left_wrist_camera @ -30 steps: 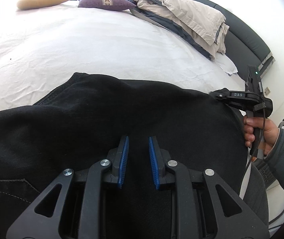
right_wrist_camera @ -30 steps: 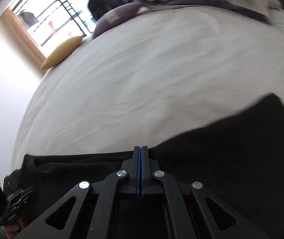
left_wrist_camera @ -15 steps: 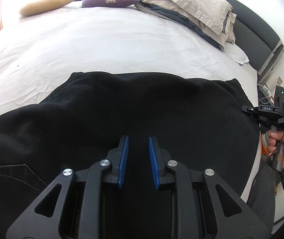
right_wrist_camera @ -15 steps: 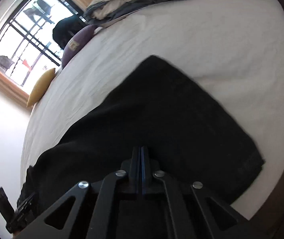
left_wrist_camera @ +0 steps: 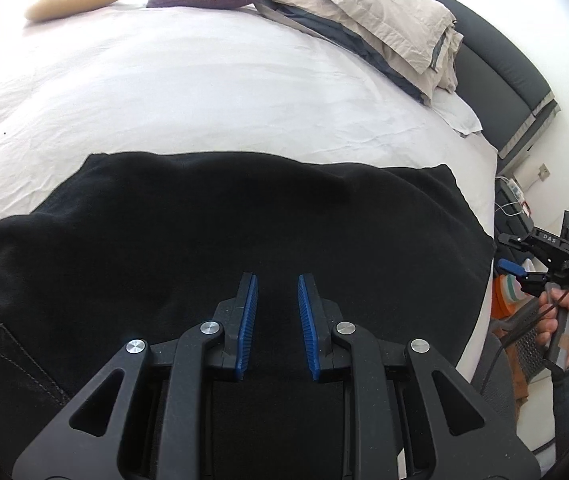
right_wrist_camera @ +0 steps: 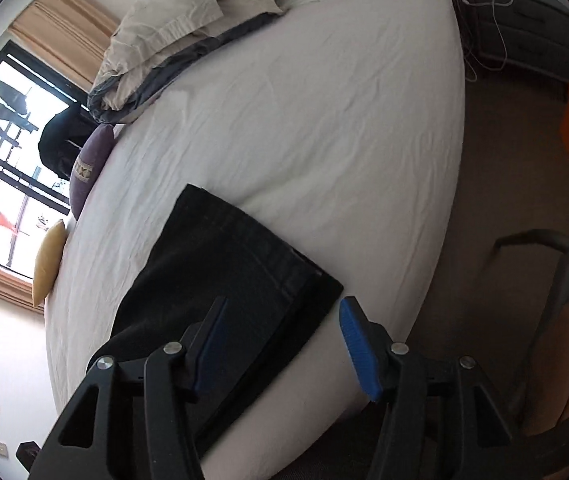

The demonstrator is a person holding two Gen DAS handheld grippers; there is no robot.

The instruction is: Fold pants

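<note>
Black denim pants lie flat on the white-sheeted bed, along its near edge, legs apparently laid one over the other. Left gripper hovers over the pants' middle, blue pads slightly apart, holding nothing. Right gripper sits wide apart at the hem end, empty. Judged step: between folds. Next likely needs the right gripper clamping the hem to carry it toward the waist.

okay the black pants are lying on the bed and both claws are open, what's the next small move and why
Probably bring the right claw down onto the hem end of the pants and close on it. The right claw is open right over that edge near the bed side, gripping nothing, so another fold needs a grasp first.
</note>
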